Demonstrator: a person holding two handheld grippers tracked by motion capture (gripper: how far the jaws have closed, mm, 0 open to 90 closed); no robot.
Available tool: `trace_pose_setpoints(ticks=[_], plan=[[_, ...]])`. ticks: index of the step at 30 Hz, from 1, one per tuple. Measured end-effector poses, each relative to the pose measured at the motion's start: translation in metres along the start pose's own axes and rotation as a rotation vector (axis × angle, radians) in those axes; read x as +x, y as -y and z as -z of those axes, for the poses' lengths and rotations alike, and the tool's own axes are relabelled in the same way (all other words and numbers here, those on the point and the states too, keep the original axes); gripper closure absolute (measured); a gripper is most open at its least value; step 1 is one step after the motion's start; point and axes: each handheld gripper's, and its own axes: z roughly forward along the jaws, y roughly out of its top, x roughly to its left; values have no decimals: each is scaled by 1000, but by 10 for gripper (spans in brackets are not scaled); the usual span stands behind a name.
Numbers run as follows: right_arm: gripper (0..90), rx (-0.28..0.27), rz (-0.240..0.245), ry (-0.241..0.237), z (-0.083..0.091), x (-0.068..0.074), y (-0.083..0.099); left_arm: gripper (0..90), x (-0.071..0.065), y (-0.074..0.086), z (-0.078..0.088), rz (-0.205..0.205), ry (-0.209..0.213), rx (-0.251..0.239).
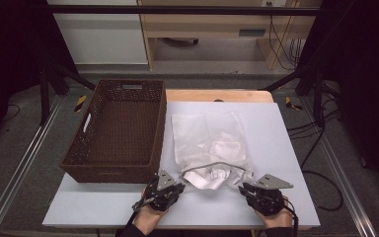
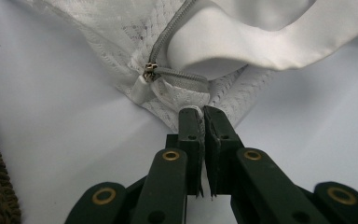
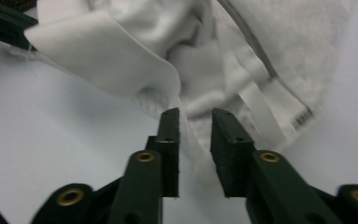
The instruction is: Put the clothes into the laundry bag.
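A white mesh zip bag lies flat on the white table top, its open mouth toward me. A crumpled white cloth bulges out of that mouth. My left gripper is at the mouth's left corner. In the left gripper view it is shut on the mesh edge just below the zipper pull. My right gripper is at the mouth's right corner. In the right gripper view its jaws stand apart, with a fold of the white cloth lying loosely between them.
A brown woven basket with nothing in it stands on the left of the table, right beside the bag. A sewn label hangs at the bag's right corner. Bare table top lies in front of both grippers and to the right of the bag.
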Motion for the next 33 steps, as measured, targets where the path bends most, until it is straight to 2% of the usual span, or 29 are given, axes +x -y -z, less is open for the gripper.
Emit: trace_pose_setpoints(ticks=[1, 3, 5, 7, 8, 9, 13, 16, 19, 21, 22, 24, 25, 27, 29, 30, 32, 33], plan=[[659, 3, 7, 0, -4, 3, -3, 846, 0, 1, -1, 4, 1, 0], [660, 34, 20, 19, -15, 6, -6, 846, 0, 1, -1, 0, -4, 4], [716, 89, 10, 23, -24, 5, -5, 846, 0, 1, -1, 3, -2, 3], [826, 121, 6, 32, -27, 4, -3, 847, 0, 0, -1, 2, -1, 1], [890, 130, 9, 37, -26, 3, -2, 847, 1, 0, 0, 7, 0, 0], [898, 125, 3, 31, -24, 2, -2, 847, 1, -1, 0, 11, -1, -2], [900, 92, -3, 4, -1, -7, -3, 847, 3, -5, 8, 24, 12, -25], [900, 58, -41, -19, 20, -17, 2, 853, 5, -8, 13, 41, 23, -33], [900, 105, -64, -58, 18, -21, 12, 854, 6, -6, 13, 54, 28, -19], [889, 183, -60, -86, 6, -20, 16, 855, 6, -4, 11, 51, 27, -6], [852, 202, -50, -78, 2, -18, 16, 855, 6, -3, 9, 53, 27, -1], [768, 188, -38, -80, -1, -16, 16, 845, 5, -2, 7, 49, 20, 4], [717, 174, -35, -70, 1, -14, 15, 809, 5, -1, 6, 51, 8, 5], [659, 127, -30, -69, 4, -12, 11, 659, 5, 0, 5, 56, -4, 5], [541, 76, -23, -65, 5, -8, 7, 561, 7, 2, 4, 76, 7, 2], [517, 56, -12, -63, 5, -4, 4, 533, 6, 2, 2, 83, 16, 5], [456, 22, 6, -84, 1, 3, -2, 537, 5, 3, 0, 79, 24, 10], [436, 7, 10, -99, -2, 7, -5, 548, 3, 3, 0, 61, 19, 10]])
